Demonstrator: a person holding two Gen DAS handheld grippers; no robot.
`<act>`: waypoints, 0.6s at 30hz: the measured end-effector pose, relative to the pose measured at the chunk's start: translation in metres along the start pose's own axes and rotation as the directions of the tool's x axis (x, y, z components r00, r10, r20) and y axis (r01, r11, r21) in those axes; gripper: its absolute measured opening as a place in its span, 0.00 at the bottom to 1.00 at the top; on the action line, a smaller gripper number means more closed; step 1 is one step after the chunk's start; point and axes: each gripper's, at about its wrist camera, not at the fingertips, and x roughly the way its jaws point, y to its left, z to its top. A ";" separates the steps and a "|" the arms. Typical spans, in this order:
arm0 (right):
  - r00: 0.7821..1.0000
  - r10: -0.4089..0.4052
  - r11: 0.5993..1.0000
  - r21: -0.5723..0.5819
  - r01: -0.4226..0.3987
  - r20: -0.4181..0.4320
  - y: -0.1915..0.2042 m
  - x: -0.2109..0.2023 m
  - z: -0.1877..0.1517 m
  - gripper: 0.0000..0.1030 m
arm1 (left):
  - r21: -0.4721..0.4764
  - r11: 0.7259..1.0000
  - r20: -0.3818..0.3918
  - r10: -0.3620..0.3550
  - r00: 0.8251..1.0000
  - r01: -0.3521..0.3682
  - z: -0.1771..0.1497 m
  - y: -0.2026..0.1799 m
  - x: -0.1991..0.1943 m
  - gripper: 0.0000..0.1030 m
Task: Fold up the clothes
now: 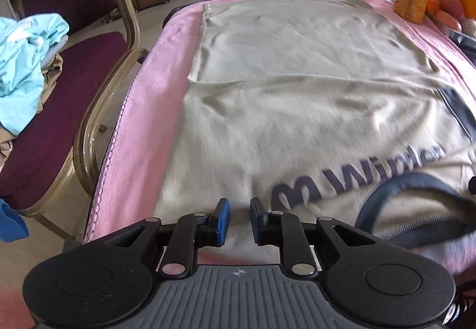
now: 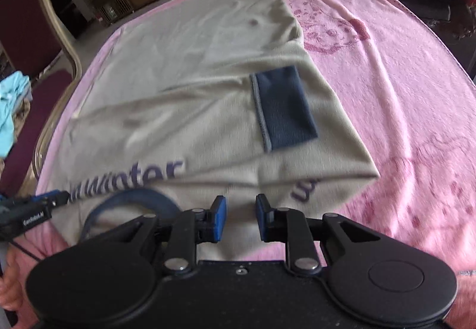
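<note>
The beige shirt (image 2: 190,97) is lying flat on the pink-covered tabletop (image 2: 401,91), its long axis running away from both tools, left tool (image 1: 239,217) and right tool (image 2: 241,217) hovering slightly parted and empty over its near collar edge.

A sweatshirt (image 2: 184,97) lies flat on a blanket-covered table (image 2: 401,97), nearer its left edge; a chair (image 1: 74,91) bearing heaped clothes (image 1: 23,61) stands beside that edge.

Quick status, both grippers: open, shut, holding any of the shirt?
Left gripper: open, holding nothing, above the beige shirt.
Right gripper: open, holding nothing.
</note>
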 end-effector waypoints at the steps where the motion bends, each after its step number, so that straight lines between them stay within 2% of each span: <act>1: 1.000 0.004 1.000 -0.002 -0.004 -0.006 0.001 -0.001 -0.004 0.21 | 0.007 1.000 -0.006 -0.006 1.000 0.006 -0.003 -0.003 -0.002 0.17; 4: 1.000 0.005 1.000 0.002 -0.005 -0.005 0.002 -0.009 -0.013 0.20 | 0.028 0.999 -0.013 -0.022 1.000 0.022 -0.010 -0.011 -0.009 0.17; 6: 0.999 0.042 0.999 0.032 -0.042 0.007 -0.001 -0.016 -0.016 0.20 | 0.036 0.999 0.000 -0.029 1.000 0.029 -0.014 -0.016 -0.017 0.26; 8: 0.996 0.089 0.993 0.078 -0.091 0.022 -0.007 -0.020 -0.019 0.20 | 0.032 0.998 0.024 -0.049 0.999 0.048 -0.016 -0.018 -0.022 0.29; 13: 0.991 0.111 0.990 0.083 -0.117 0.070 -0.005 -0.025 -0.017 0.20 | 0.060 0.997 0.025 -0.058 0.998 0.057 -0.017 -0.025 -0.018 0.28; 18: 0.995 0.099 0.993 0.064 -0.101 0.033 -0.002 -0.016 -0.017 0.20 | 0.108 0.993 0.023 -0.047 0.999 0.044 -0.020 -0.033 -0.016 0.27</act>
